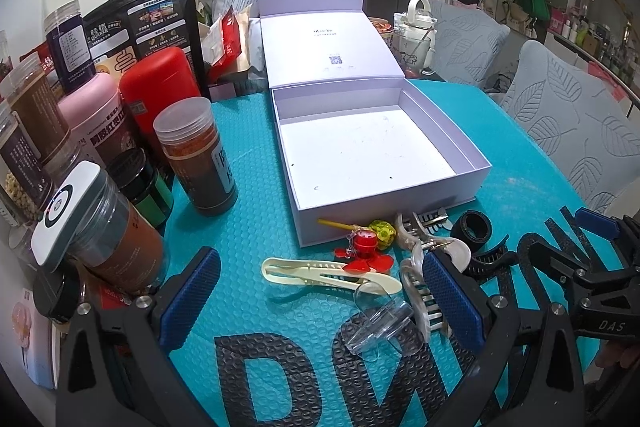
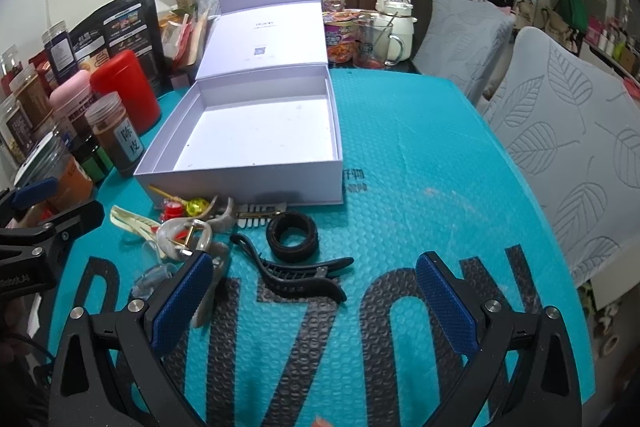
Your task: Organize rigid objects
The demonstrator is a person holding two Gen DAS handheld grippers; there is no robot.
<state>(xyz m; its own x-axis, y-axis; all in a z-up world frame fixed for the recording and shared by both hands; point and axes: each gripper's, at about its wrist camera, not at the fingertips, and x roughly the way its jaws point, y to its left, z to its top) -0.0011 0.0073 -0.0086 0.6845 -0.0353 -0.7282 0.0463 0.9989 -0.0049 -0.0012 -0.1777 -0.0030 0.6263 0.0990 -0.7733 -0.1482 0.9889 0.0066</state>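
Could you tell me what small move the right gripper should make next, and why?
Probably ease the right gripper forward and down onto the black clip. Its jaws are open and empty, the clip lies just ahead between the fingers, apart from the tangled pile, and the white box beyond is open with nothing in it yet.

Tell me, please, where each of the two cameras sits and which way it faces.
Left wrist: on the left gripper, facing the hair clips and open white box; the right gripper shows at right.
Right wrist: on the right gripper, over the black clip; the left gripper's finger shows at left.
Shared: box, clips, teal mat, jars.
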